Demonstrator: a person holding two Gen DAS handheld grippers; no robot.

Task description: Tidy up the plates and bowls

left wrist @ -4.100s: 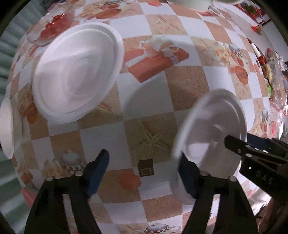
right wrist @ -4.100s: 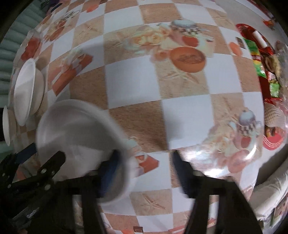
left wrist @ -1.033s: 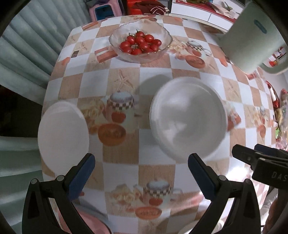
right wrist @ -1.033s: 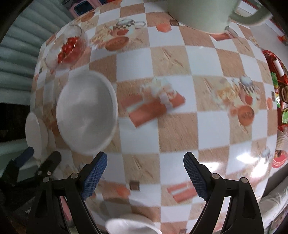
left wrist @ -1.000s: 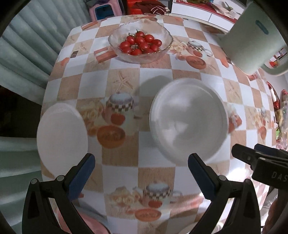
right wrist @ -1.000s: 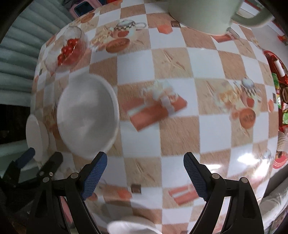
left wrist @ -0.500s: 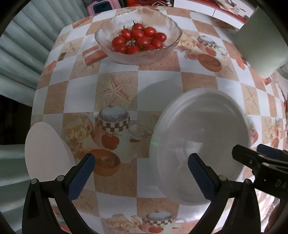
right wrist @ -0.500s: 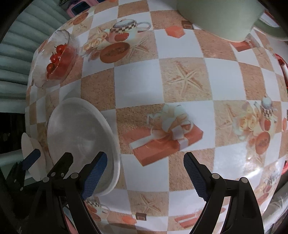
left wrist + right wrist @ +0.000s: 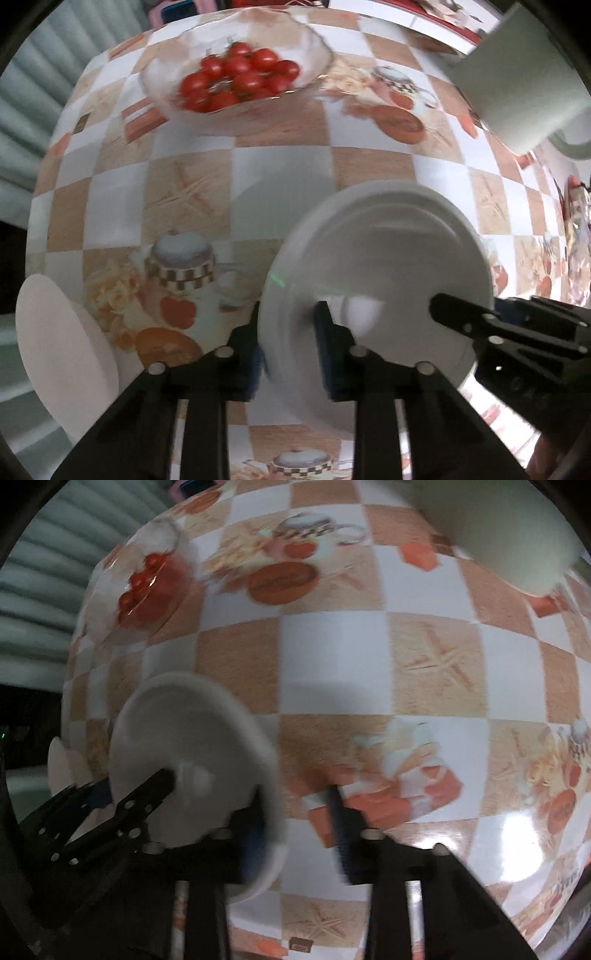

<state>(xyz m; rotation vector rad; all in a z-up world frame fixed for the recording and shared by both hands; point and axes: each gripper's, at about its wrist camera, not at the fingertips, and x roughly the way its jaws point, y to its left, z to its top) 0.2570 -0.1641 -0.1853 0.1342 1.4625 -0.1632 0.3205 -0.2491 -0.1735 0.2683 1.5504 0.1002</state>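
the left gripper [image 9: 286,339] is clamped on the near rim of a white plate [image 9: 388,266] near the table's [image 9: 280,162] middle. the right gripper [image 9: 299,827] is closing on its opposite rim, pads blurred.

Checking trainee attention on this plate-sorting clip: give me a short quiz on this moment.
1. True or false: the left tongs and the right tongs are both clamped on the rim of the same white plate.
2. What is in the glass bowl? A) cherry tomatoes B) grapes C) eggs
3. Fill in: in the left wrist view, a second plate lies near the table's ____ edge.

Key: 1 true; 2 A; 3 left.
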